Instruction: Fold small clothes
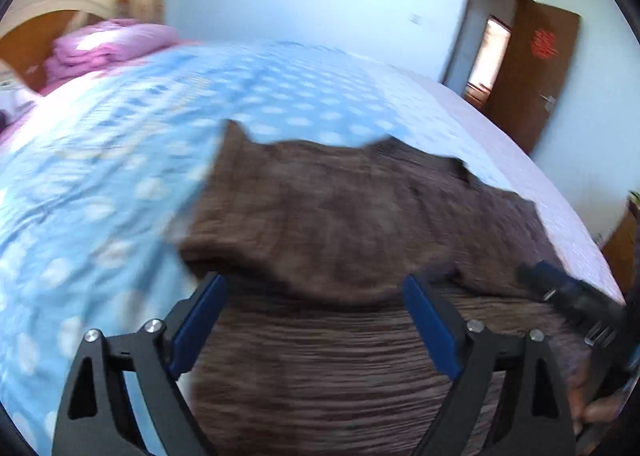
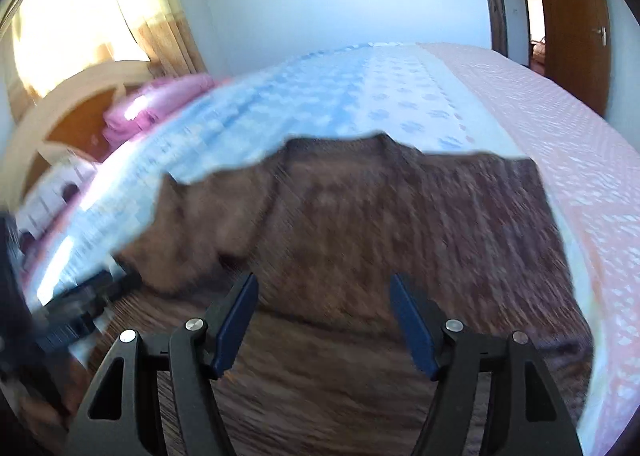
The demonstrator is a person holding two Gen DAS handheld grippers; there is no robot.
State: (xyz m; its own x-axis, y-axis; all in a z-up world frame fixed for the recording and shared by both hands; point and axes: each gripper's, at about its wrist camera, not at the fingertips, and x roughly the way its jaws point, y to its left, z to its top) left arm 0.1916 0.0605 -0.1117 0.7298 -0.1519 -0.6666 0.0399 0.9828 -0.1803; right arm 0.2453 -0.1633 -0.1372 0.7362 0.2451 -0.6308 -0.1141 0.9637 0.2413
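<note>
A brown ribbed knit garment point(image 1: 340, 216) lies spread on the bed, with one part folded over the rest near my grippers. My left gripper point(image 1: 315, 282) hovers over its near part, jaws wide apart with nothing pinched between the blue pads point(image 1: 200, 328). In the right wrist view the same garment point(image 2: 360, 216) fills the middle. My right gripper point(image 2: 323, 280) stands open above it, pads clear of the cloth. The right gripper point(image 1: 568, 296) also shows at the right edge of the left wrist view, and the left gripper point(image 2: 80, 304) at the left edge of the right wrist view. Both views are blurred.
The bed has a blue sheet with white spots point(image 1: 120, 144) and a pink patterned strip point(image 2: 560, 128) along its right side. A pink blanket point(image 1: 108, 44) lies by the wooden headboard point(image 2: 72, 104). A brown door point(image 1: 536, 68) stands open at the right, and curtains point(image 2: 120, 8) hang at the left.
</note>
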